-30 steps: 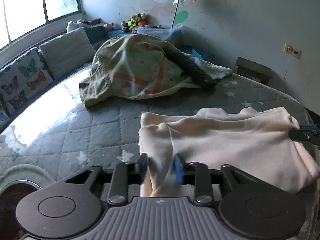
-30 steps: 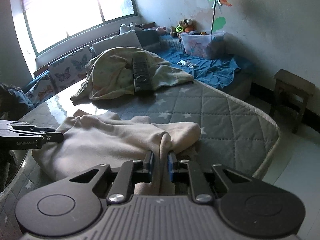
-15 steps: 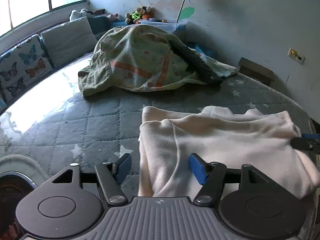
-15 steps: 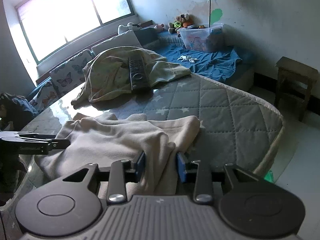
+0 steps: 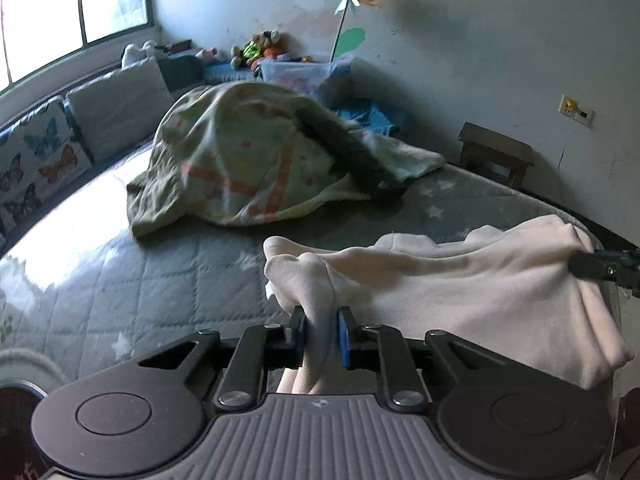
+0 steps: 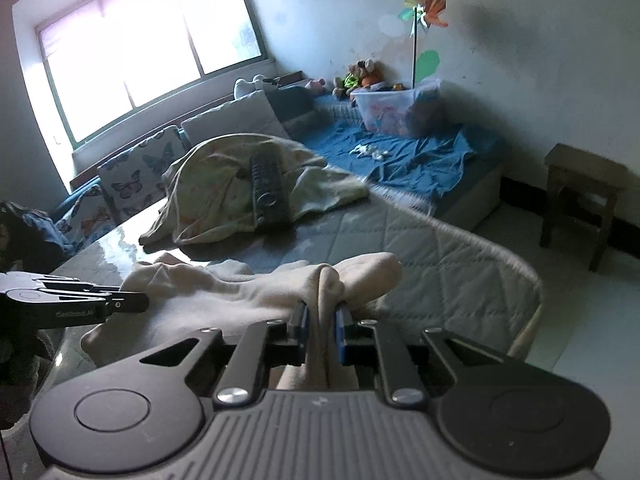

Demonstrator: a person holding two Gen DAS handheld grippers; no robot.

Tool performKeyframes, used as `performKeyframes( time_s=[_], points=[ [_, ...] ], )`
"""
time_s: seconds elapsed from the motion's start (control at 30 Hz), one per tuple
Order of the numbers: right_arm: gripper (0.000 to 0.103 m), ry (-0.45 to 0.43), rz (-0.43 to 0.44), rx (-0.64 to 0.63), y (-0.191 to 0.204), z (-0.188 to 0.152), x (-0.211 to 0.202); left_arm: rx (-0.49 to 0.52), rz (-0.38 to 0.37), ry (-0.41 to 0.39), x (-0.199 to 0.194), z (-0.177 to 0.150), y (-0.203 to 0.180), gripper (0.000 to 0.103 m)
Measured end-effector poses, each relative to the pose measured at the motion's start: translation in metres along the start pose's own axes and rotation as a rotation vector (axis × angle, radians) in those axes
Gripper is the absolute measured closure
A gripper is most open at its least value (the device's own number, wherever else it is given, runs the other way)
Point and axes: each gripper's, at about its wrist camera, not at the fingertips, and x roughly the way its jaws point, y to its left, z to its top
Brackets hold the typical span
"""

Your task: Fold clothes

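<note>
Both grippers pinch cream garment (image 5: 460, 280).

Cream garment (image 5: 460, 280) bunched on grey quilted mattress, both ends lifted.

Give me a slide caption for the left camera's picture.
Left gripper pinches one corner of a cream garment on a grey quilted bed.

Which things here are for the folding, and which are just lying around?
For the folding:
- cream garment
- left gripper, shut on it
- right gripper, shut on it

Just lying around:
- patterned blanket
- remote control
- pinwheel
- wooden stool
</note>
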Motion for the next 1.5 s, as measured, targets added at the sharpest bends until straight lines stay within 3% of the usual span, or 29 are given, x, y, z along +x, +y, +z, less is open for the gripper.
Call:
performKeyframes(
  time_s=[0.73,1.03,1.17,1.23,1.33,1.5],
  points=[
    [0.091,-0.076,-0.13,-0.038,-0.021,0.039,0.006,-0.021,-0.047,-0.051,0.013,0.034,-0.037,0.088],
    [0.09,-0.014,-0.187,-0.016,-0.033,0.029,0.024,-0.015,-0.022,-0.02,0.024,0.026,-0.039,0.083],
    [0.082,-0.005,-0.213,-0.005,-0.035,0.026,0.027,-0.006,-0.016,-0.012,0.022,0.025,-0.039,0.082],
    [0.081,-0.007,-0.219,-0.009,-0.036,0.026,0.025,-0.008,-0.011,-0.008,0.022,0.024,-0.038,0.078],
    [0.078,-0.013,-0.217,-0.012,-0.035,0.027,0.021,-0.011,-0.008,-0.006,0.019,0.024,-0.038,0.062],
    [0.062,-0.007,-0.194,-0.01,-0.033,0.025,0.014,0.005,-0.013,-0.007,0.013,0.021,-0.042,0.045]
  ],
)
